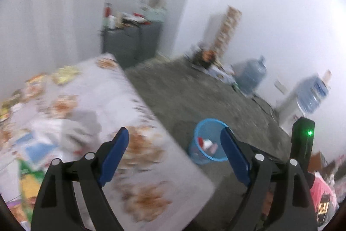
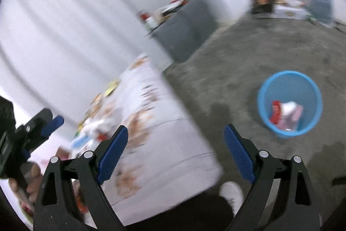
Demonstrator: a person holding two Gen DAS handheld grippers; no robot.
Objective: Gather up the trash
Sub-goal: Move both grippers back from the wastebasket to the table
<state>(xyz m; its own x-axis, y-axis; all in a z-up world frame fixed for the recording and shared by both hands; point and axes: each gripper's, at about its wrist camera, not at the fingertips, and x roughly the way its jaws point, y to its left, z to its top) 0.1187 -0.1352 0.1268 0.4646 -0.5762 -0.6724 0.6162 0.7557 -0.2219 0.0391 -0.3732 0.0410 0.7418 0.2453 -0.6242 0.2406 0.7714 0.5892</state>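
Blur: your table litter (image 1: pixel 32 144) at lower left is unreadable | bin contents (image 2: pixel 285 114) at right indistinct | cabinet-top clutter (image 1: pixel 129 14) upper centre smeared.

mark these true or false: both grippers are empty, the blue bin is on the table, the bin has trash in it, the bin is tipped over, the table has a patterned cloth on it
1. Both grippers are empty. True: the left gripper and the right gripper stand open with nothing between their fingers.
2. The blue bin is on the table. False: it stands on the grey floor, apart from the table.
3. The bin has trash in it. True: red, white and pink wrappers lie inside.
4. The bin is tipped over. False: it stands upright, mouth up.
5. The table has a patterned cloth on it. True: white with orange-brown prints.
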